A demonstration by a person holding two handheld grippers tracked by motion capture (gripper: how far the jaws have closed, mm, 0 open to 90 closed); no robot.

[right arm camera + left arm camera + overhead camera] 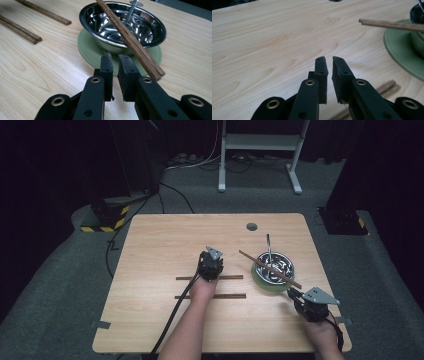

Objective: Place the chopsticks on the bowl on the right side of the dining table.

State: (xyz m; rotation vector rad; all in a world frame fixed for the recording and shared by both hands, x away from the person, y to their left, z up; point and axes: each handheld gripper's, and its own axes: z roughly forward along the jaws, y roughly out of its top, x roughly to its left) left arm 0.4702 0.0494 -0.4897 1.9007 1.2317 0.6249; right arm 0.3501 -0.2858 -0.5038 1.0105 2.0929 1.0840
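A steel bowl (273,266) stands on a green plate (260,279) at the table's right. A pair of brown chopsticks (270,268) lies slanted across the bowl's rim, and a metal utensil handle (268,245) leans out of the bowl. My right gripper (299,296) is shut and empty just in front of the plate, beside the chopsticks' near end (150,67). In the right gripper view its jaws (114,56) face the bowl (122,22). My left gripper (210,262) hovers mid-table, shut on nothing (329,58), left of the plate (402,47).
Two more pairs of chopsticks lie flat on the wooden table, one (227,277) partly under my left hand and one (225,296) nearer me. A round grommet hole (251,226) sits near the far edge. Cables trail off the table's left side.
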